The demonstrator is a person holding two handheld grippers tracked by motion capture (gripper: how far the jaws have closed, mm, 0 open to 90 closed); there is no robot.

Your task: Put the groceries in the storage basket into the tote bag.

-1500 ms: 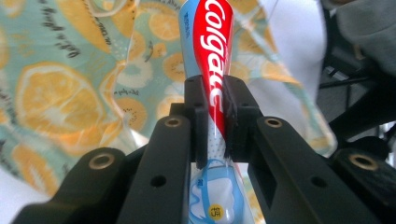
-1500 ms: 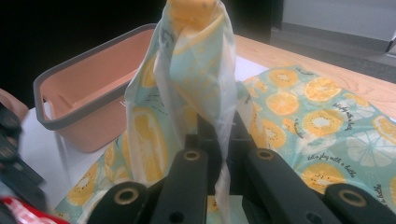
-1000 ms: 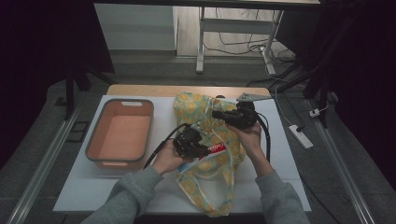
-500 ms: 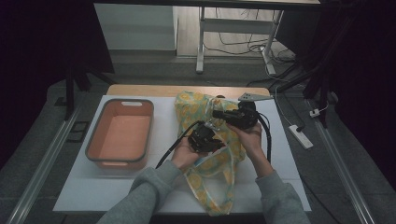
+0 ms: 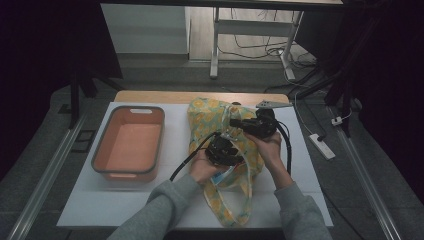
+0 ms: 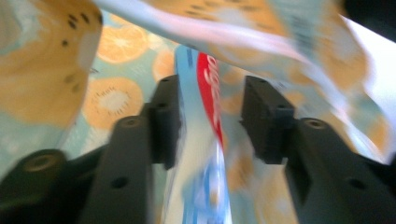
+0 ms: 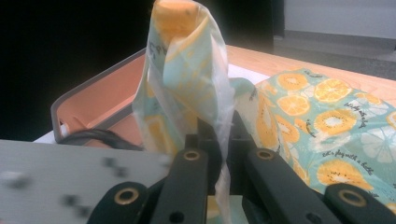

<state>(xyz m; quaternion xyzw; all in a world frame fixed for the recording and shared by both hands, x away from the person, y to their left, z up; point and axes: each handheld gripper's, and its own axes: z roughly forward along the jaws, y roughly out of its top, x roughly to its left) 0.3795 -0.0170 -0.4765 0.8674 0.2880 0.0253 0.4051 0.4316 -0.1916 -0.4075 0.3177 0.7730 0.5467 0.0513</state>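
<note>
toothpaste tube (image 6: 205,140) between left gripper (image 6: 210,116) jaws, right gripper (image 7: 219,140) pinching bag (image 7: 187,79)

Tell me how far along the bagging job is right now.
Done: the right claw is shut on the fruit-print bag's edge, lifting it.

In hand: a toothpaste tube lies between the left claw's jaws at the bag; the blur hides whether the jaws press it. In the high view the left claw sits on the bag.

Left: the tube looks not yet fully inside or let go. The orange tray sits apart.
</note>
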